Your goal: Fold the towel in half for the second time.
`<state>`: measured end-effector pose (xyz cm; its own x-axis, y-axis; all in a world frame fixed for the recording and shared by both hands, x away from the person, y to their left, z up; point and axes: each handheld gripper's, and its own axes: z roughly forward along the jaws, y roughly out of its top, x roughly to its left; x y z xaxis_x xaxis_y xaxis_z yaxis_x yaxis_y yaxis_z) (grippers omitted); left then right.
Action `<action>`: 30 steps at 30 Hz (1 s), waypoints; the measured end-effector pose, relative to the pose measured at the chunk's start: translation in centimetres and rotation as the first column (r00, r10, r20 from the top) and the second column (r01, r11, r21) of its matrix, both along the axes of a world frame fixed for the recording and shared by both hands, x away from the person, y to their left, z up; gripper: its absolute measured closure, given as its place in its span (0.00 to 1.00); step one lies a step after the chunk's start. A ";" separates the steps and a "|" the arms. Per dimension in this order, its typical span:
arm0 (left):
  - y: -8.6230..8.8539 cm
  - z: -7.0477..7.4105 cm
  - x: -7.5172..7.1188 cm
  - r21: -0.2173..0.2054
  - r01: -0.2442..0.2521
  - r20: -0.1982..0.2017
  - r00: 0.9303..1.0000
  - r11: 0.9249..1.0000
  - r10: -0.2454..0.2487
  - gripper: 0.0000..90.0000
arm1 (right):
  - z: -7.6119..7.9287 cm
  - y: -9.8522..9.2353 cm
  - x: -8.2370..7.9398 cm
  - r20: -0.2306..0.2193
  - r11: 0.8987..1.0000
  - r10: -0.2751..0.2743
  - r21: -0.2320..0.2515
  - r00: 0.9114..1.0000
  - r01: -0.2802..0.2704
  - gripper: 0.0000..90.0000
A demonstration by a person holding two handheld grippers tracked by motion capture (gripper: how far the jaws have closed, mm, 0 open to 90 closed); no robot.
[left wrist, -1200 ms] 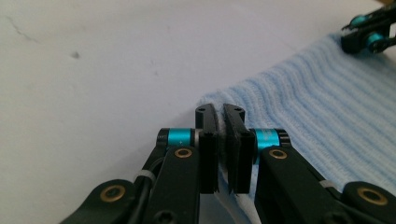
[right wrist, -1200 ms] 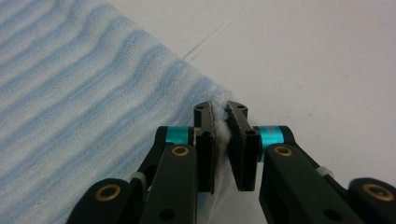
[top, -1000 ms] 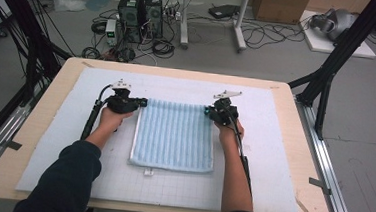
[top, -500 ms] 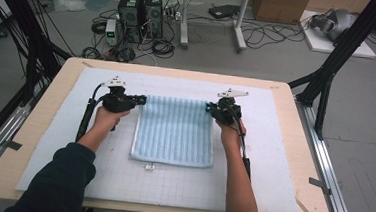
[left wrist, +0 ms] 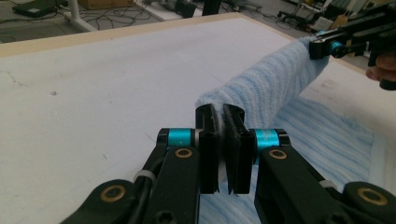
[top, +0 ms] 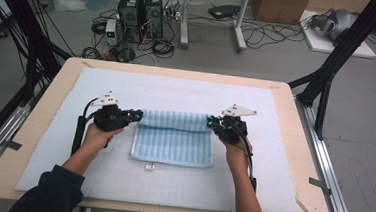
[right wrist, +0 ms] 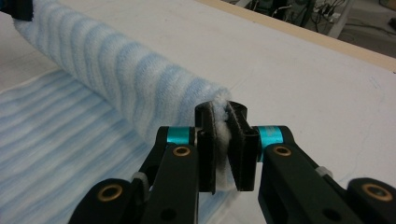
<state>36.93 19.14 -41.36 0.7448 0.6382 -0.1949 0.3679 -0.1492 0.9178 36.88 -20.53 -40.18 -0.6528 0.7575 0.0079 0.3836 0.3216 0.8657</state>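
We see a towel [top: 173, 140] in pale blue with thin white stripes running along its length; up close the stripes read as soft alternating bands of light blue and white, and the fibres at its corners look white. The left tool [top: 136, 115] and the right tool [top: 210, 121] are both black, each with bright turquoise rings near the jaws, brass-coloured rivets and a pale grey plate on top. The mat [top: 272, 157] is white with a faint grey grid. The table [top: 43, 106] is light, pale wood. The sleeve [top: 52, 196] is dark navy. The floor [top: 365, 128] is grey.
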 end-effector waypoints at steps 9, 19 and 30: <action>0.4 -1.6 -3.8 -0.014 0.009 -0.021 1.000 1.000 -0.009 0.94 | -1.0 -0.2 -4.3 0.004 1.000 0.016 0.015 1.000 -0.016 0.92; 0.5 -2.6 -6.9 0.000 0.034 -0.016 0.999 0.999 -0.034 0.93 | -2.5 -0.1 -7.9 -0.004 0.999 0.036 -0.002 0.999 -0.036 0.92; 1.6 -1.2 -7.0 -0.063 -0.006 -0.022 1.000 0.998 0.004 0.64 | -1.0 -1.1 -9.3 0.023 0.994 0.022 0.105 0.999 -0.024 0.67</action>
<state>29.96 20.69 -42.61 0.7369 0.6276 -0.2510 0.3884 -0.0893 0.9172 27.53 -21.62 -41.17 -0.6709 0.7380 0.0724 0.3576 0.2365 0.9034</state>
